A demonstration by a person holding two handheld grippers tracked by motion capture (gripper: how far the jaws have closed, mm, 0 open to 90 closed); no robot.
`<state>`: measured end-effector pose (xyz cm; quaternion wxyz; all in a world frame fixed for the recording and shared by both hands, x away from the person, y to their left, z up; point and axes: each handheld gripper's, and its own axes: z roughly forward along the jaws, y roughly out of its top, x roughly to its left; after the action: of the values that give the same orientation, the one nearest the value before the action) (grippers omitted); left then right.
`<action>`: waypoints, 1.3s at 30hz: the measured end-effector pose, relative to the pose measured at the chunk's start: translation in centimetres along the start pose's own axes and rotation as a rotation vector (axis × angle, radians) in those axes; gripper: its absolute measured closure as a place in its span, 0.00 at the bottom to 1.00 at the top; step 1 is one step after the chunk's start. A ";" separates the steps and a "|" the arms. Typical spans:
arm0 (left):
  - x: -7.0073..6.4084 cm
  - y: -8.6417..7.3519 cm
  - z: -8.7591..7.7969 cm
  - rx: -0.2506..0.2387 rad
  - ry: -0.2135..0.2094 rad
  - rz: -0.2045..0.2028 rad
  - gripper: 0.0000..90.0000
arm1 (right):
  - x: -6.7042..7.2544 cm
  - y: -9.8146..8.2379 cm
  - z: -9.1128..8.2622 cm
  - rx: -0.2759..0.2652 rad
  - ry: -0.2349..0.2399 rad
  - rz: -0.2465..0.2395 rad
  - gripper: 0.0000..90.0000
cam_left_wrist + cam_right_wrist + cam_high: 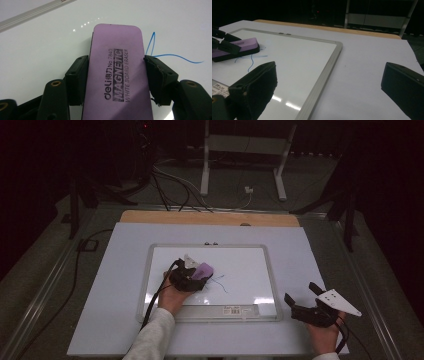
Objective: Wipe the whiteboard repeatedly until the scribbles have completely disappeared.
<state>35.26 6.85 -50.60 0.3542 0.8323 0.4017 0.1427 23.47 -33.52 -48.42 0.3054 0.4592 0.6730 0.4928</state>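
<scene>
- Nearest edge of the worktop [120,320]: a sleeve [152,337] comes in at lower left, a bare hand at lower right. Each hand carries a black two-jaw tool.
- Right gripper [305,302]: parked off the board's right side, over bare worktop. Jaws wide apart, nothing between them. In the right gripper view the two pads [254,87] frame only white surface and the board's corner. Looks like a waiting hand, kept clear so it won't block the wiping.
- Left gripper [192,279]: over the whiteboard [250,251], left of centre. Jaws closed onto the long sides of a purple eraser [116,72], one pad on each flank at about mid-length.
- Eraser sits flat, felt side down on the board, printed top face up; the label reads "MAGNETIC WHITE BOARD ERASER". Side grip likely chosen to keep the felt pressed level.
- Long axis runs in line with the gripper, free end pointing away from the hand; in the high view that is up and to the right.
- Blue marker scribble [175,56]: thin loops just beside the eraser's right flank, partly under it. Unwiped lines trail rightward, so the next stroke probably goes that way.
- Farther off: board frame, a wooden strip [210,217], then dark floor with cables and a stand's legs [245,165].
</scene>
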 end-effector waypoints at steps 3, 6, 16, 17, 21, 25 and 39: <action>0.0 0.0 0.0 0.002 0.001 -0.003 0.46 | 0.0 0.0 0.0 0.000 0.000 0.001 0.01; 0.1 0.0 0.0 0.003 -0.001 -0.003 0.46 | -0.1 0.0 -0.1 -0.003 -0.001 0.003 0.01; 2.4 -0.2 -0.4 0.007 0.075 -0.073 0.46 | -0.1 -0.1 0.1 0.007 -0.002 0.007 0.01; 2.7 -0.2 -0.5 0.009 0.082 -0.082 0.46 | 0.0 0.0 0.1 0.007 -0.001 0.003 0.01; 3.6 -0.3 -0.7 0.012 0.112 -0.115 0.46 | -0.2 0.0 -0.1 0.002 -0.007 0.006 0.01; 4.2 -0.4 -0.8 0.011 0.131 -0.147 0.46 | -0.3 0.0 -0.3 -0.002 -0.009 0.009 0.01; 0.5 0.0 -0.3 0.018 0.067 -0.046 0.46 | -0.2 -0.1 -0.2 0.004 -0.009 0.003 0.01</action>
<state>35.42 7.35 -50.45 0.3364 0.8207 0.4337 0.1585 23.36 -33.80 -48.46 0.3066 0.4631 0.6719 0.4901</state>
